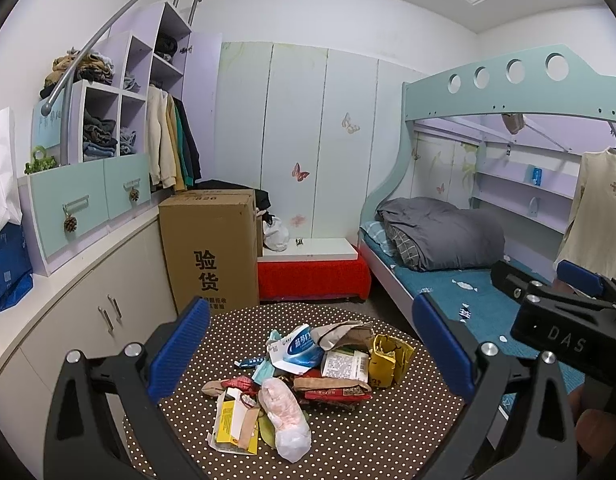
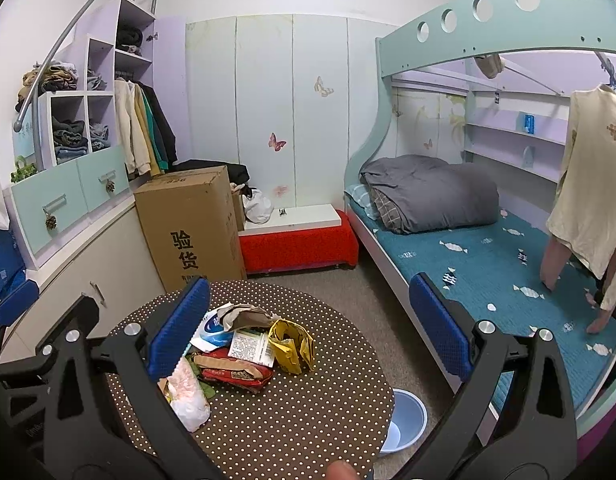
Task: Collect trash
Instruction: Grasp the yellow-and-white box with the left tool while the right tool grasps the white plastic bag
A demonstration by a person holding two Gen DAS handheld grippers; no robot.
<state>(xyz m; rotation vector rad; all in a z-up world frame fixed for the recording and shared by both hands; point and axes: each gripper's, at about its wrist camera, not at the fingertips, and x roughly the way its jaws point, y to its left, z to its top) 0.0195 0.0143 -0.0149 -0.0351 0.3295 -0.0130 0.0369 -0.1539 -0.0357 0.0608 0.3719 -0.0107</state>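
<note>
Currently both grippers hover above the round brown polka-dot table, neither touching anything. Left gripper: blue-padded fingers spread wide, nothing between them. Right gripper: same, jaws apart and empty. The pile of crumpled wrappers and torn packaging sits lower centre of the left wrist view, mid-table; lower left of centre in the right wrist view, partly behind the left finger. A pale blue plastic basin is on the floor, just beside the table edge, lower right.
</note>
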